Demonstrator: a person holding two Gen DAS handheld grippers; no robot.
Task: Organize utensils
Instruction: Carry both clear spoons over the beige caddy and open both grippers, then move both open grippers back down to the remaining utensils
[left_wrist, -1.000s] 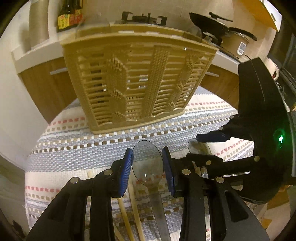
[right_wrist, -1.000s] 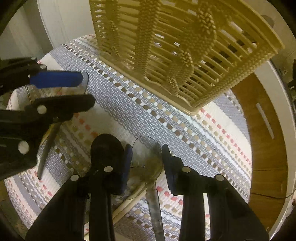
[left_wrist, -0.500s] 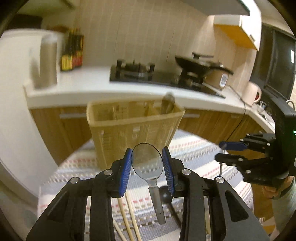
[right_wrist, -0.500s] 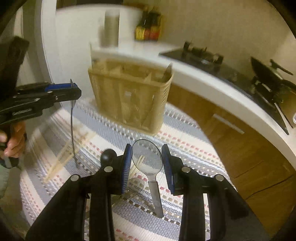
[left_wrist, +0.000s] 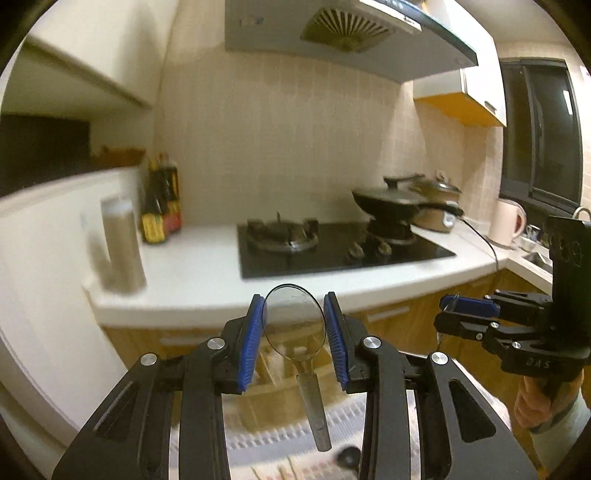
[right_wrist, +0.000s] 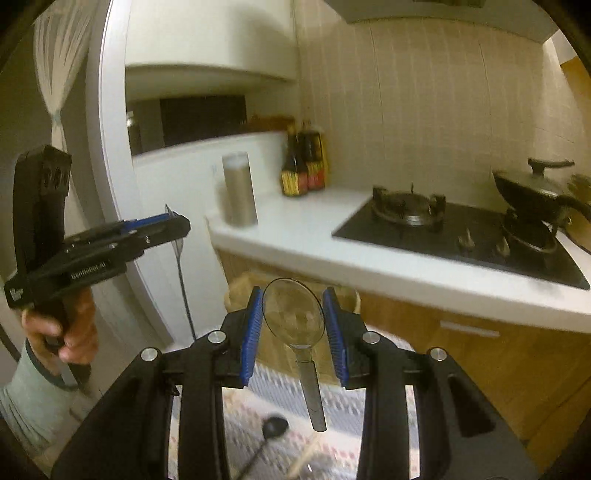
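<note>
Each gripper, left (left_wrist: 294, 334) and right (right_wrist: 293, 332), clamps a clear spoon (left_wrist: 293, 325) by its bowl, handle hanging down, with the basket (right_wrist: 291, 332) directly below and ahead of both, roughly equally near.

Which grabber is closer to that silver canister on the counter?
Left. The left gripper hangs off the silver canister's end of the counter; the right gripper sits further toward the stove.

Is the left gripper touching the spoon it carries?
Touching. The left wrist view shows the spoon bowl clamped between the left gripper's blue pads, handle hanging free below.
</note>
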